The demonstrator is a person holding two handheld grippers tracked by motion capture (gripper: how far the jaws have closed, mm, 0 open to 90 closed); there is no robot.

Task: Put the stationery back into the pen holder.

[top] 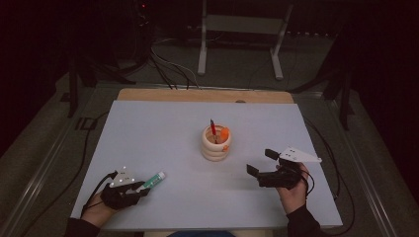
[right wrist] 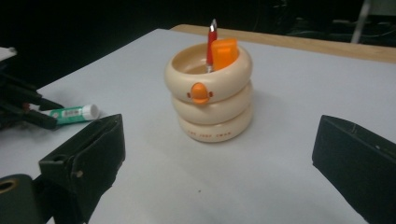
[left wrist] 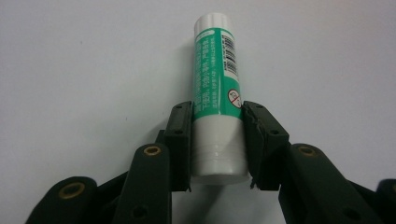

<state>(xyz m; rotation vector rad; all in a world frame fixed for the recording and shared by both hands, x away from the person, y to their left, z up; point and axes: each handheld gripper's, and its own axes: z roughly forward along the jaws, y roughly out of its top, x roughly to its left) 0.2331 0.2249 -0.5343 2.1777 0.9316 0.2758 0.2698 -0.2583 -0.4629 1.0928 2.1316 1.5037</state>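
Glossy plastic glue stick; matt black fingers; smooth matt table.

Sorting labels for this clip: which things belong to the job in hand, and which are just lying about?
In the job: glue stick, clamped in the left hand-held gripper; cream ringed pen holder.
Just about: red pen and orange item in the holder; floor cables; metal stand.

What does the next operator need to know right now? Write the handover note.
Left hand-held gripper: shut on the glue stick, which lies at the table's near left.
Right hand-held gripper: open, nothing held, facing the duck-shaped holder.
Holder stands mid-table with a red pen and an orange item inside.
Done: glue stick gripped.
Left, likely: lift it and drop it into the holder.
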